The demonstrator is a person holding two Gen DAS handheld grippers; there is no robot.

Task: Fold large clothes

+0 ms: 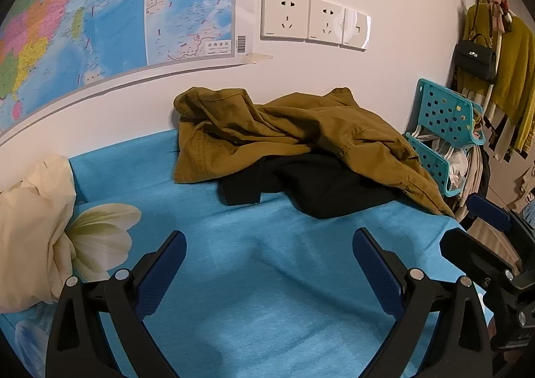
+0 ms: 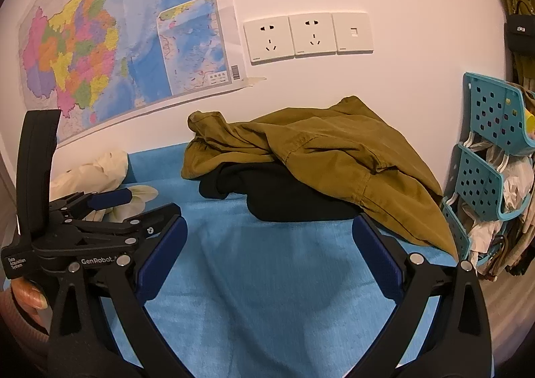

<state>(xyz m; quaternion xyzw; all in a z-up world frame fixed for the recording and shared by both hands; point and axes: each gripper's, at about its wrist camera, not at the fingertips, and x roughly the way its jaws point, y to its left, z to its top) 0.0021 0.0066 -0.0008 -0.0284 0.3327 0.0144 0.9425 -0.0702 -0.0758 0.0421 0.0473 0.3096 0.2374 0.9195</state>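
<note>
Left gripper: the left gripper point(image 1: 269, 252) hangs over bare blue sheet, its blue-padded fingers spread wide and holding nothing; from the right wrist view it point(image 2: 140, 207) shows at the left edge, fingers apart.
Right gripper: the right gripper point(image 2: 269, 244) is likewise spread wide above the sheet, empty; in the left wrist view only part of it point(image 1: 495, 227) shows at the right edge.
Olive garment: the olive garment point(image 1: 294, 130) lies crumpled in a heap at the far side of the bed point(image 1: 267, 277), touching the white wall, and drapes toward the bed's right edge; also seen from the right wrist point(image 2: 321, 157).
Black garment: a black garment point(image 1: 311, 184) lies partly under the olive one, its near edge showing on the sheet, well ahead of both grippers point(image 2: 284, 197).
Bedding: a cream pillow point(image 1: 30, 227) sits at the left, beside a white flower print point(image 1: 100, 234) on the sheet.
Wall: a coloured map point(image 1: 100, 16) is taped up at left, with wall sockets point(image 1: 314, 20) to its right.
Right side: a teal perforated rack point(image 1: 441, 130) stands just beside the olive garment; a black handbag point(image 1: 474, 58) and yellow clothing hang beyond.
</note>
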